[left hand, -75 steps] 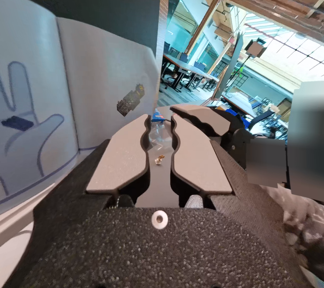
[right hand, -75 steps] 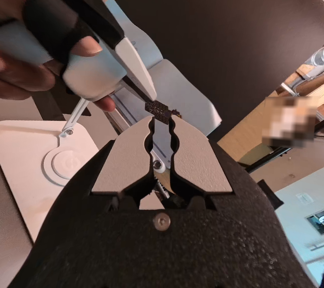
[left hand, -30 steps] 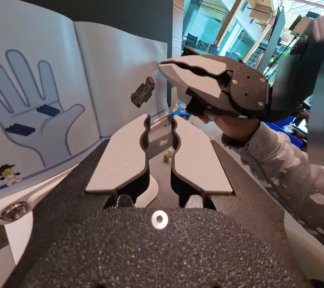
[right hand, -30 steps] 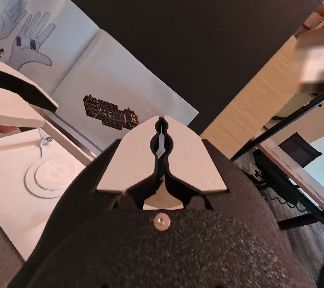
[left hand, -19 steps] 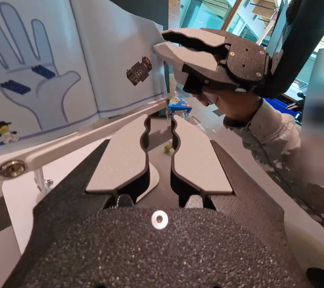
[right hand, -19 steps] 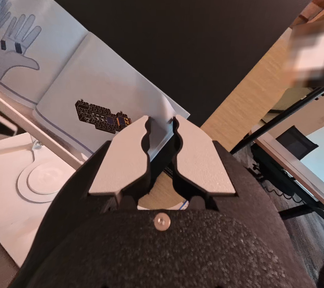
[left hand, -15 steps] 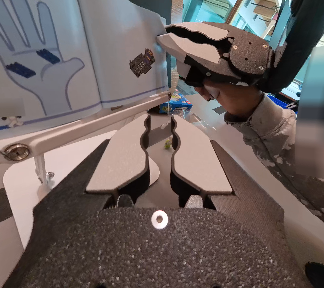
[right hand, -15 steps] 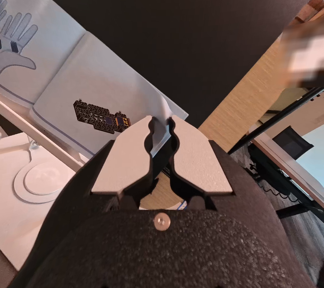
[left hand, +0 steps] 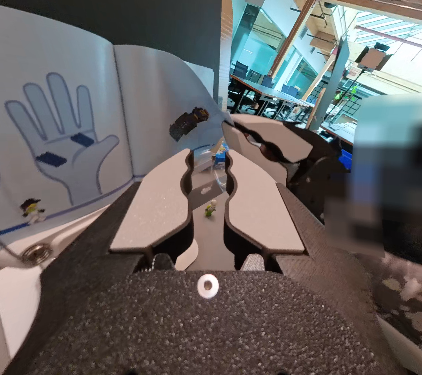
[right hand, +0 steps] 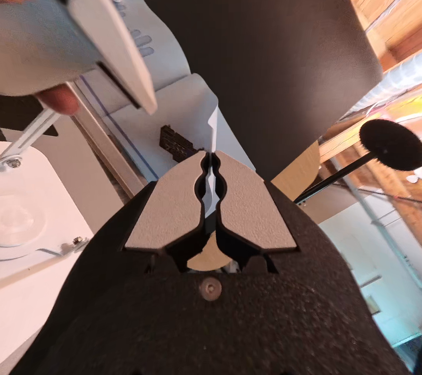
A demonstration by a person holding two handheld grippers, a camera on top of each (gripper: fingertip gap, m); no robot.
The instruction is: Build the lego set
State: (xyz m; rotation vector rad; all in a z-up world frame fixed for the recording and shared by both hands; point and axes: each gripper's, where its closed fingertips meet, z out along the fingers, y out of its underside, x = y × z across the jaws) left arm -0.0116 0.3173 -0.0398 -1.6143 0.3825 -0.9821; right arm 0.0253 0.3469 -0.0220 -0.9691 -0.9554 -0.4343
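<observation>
The instruction booklet (left hand: 68,94) stands open on a white stand, with a hand drawing on its left page and a dark brick model printed on its right page (left hand: 189,123). My right gripper (right hand: 209,154) is shut on the outer edge of the right page (right hand: 212,133), which curls up away from the booklet. It also shows in the left wrist view (left hand: 228,123), pinching that edge. My left gripper (left hand: 209,154) is open and empty, in front of the booklet's lower right. It shows blurred at the upper left of the right wrist view (right hand: 146,106). A small minifigure (left hand: 211,207) stands on the table beyond its fingers.
The white stand has a ledge (right hand: 109,154) and a flat base plate (right hand: 34,215). A black panel (left hand: 114,10) stands behind the booklet. A blue box (left hand: 220,157) and a clear bag (left hand: 219,179) lie on the table further back. A black round pad on a rod (right hand: 388,145) is at right. Across from one pair of fingers to the other is roughly 6 cm.
My right gripper has closed on the right page's outer edge and drawn it down and away, curling the page. My left gripper has risen and come nearer the right one.
</observation>
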